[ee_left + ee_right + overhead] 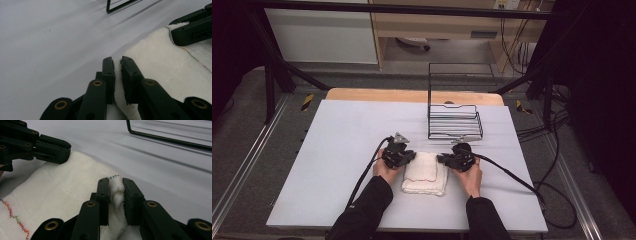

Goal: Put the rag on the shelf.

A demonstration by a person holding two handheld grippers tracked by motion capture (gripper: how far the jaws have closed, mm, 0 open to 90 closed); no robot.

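Nearest the person, a folded white cloth (425,173) with coloured stitching along its hems lies flat on the pale grey table (337,165), a little right of centre and close to the near edge. Each hand has come in from its own side to the cloth's far corners. The left gripper (408,157) sits at the far left corner; in the left gripper view its jaws stand narrow with the thin edge of the cloth (160,65) caught between the pads, so it looks pinched there. The right gripper (443,159) is at the far right corner, and in the right gripper view its jaws are clamped on a bunched tuft of the cloth (116,192), with the green stitched hem showing just above the pads. Farther back and to the right, apart from the cloth, stands an empty black wire basket (455,114). The likely step is lifting or unfolding the cloth by these two corners. The risk, as I judge it, is uneven grip: the left pads hold only a slim edge, perhaps a single layer, so a pull could slip it free or peel one layer while the fold stays down. The right bite is thicker and may take several layers, dragging the whole bundle instead of opening it.
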